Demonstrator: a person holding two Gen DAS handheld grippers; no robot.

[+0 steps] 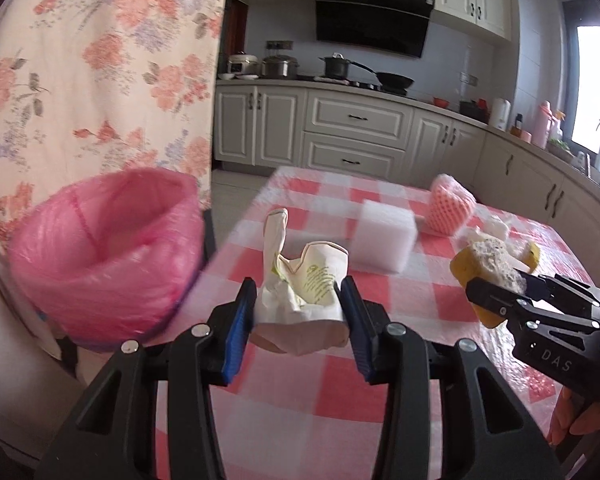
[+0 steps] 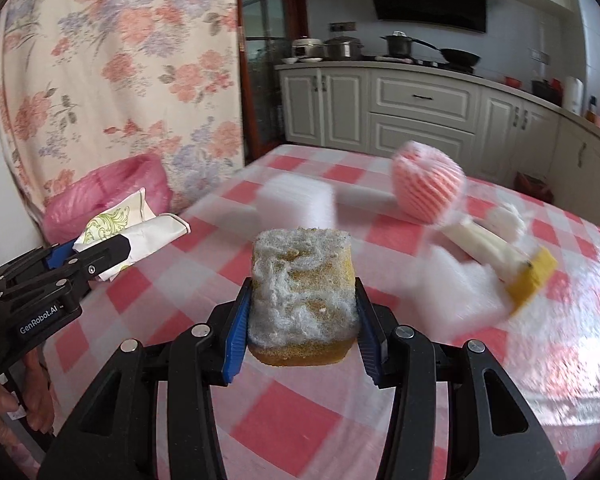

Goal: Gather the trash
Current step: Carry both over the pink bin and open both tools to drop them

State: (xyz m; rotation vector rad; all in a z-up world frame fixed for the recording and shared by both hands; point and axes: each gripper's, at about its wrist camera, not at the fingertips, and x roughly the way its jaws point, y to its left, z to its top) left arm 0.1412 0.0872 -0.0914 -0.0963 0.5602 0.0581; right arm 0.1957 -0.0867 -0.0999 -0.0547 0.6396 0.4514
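Left gripper (image 1: 298, 312) clamped on crumpled white paper wrapper (image 1: 304, 292); right gripper (image 2: 300, 312) clamped on worn yellow sponge (image 2: 302, 296); far table items blurred.

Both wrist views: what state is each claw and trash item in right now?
Left claw: shut on crumpled paper wrapper, lifted.
Right claw: shut on worn yellow sponge, lifted.
Pink-lined bin: open, beside table.
White foam block: lying on checkered table.
Pink foam net: on table.
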